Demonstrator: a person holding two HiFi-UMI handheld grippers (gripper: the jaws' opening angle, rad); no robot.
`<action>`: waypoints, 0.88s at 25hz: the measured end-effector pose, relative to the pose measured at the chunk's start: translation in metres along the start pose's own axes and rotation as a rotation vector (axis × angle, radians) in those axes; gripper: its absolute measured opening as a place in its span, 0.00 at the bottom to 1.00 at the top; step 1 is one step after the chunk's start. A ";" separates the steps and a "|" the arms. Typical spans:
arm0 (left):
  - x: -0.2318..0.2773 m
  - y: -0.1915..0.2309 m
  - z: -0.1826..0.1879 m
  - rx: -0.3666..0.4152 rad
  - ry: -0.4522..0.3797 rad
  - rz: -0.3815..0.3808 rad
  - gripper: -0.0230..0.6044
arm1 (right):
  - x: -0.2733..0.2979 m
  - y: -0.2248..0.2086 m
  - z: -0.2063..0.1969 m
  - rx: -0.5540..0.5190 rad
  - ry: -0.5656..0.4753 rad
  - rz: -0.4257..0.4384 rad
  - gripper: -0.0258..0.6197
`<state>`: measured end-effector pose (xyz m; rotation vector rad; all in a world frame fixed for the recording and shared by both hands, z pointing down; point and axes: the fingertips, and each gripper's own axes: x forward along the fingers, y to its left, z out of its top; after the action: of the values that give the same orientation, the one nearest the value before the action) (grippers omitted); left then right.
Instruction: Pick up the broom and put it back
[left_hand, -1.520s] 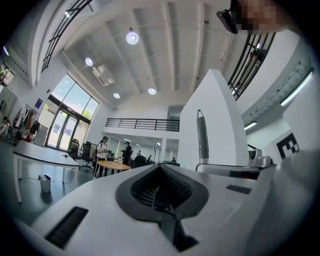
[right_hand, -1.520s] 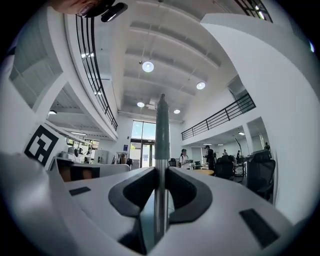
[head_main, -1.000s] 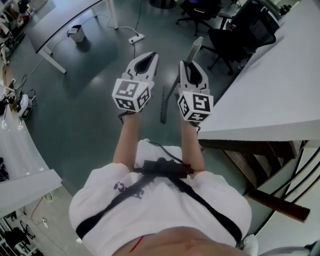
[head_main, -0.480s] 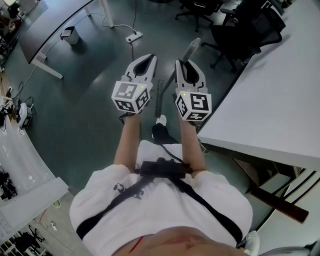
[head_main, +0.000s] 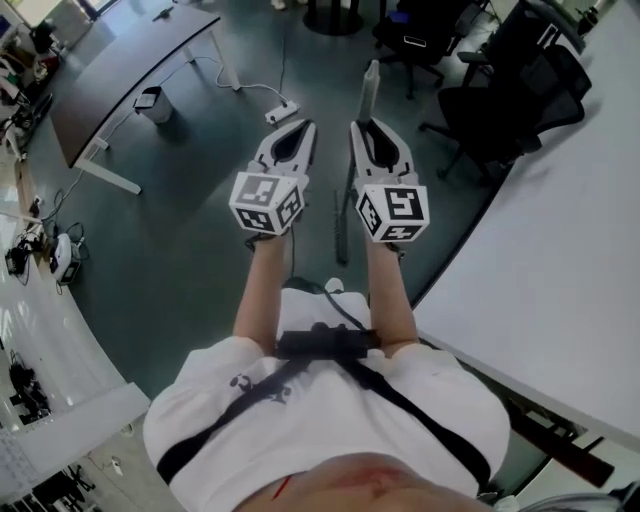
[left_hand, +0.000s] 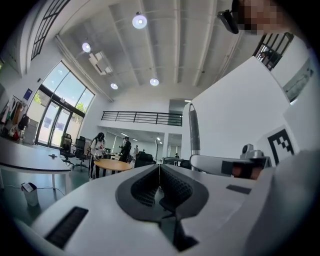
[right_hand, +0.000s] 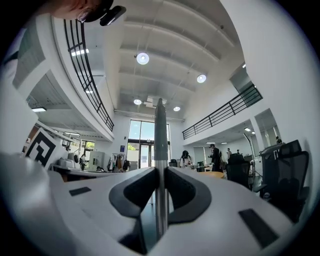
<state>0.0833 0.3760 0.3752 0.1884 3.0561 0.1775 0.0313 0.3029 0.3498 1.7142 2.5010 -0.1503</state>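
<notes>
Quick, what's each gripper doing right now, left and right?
Left gripper: shut, nothing between its jaws.
Right gripper: shut on the broom handle, jaws having just closed further.

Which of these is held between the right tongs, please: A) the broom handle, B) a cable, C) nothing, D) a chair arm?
A: the right gripper view shows the broom handle upright between the right tongs, whose jaws have just been closing on it and now grip it.
</notes>
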 end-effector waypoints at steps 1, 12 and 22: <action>0.009 0.010 -0.001 0.003 0.007 0.002 0.06 | 0.014 -0.005 -0.005 0.003 0.010 0.008 0.17; 0.160 0.142 0.013 -0.042 -0.008 -0.140 0.06 | 0.175 -0.082 -0.056 0.042 0.077 -0.166 0.16; 0.296 0.176 0.017 -0.122 0.037 -0.347 0.06 | 0.254 -0.162 -0.046 -0.017 0.121 -0.372 0.16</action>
<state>-0.1870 0.5891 0.3595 -0.3533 3.0380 0.3455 -0.2120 0.4851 0.3624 1.2695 2.8772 -0.0551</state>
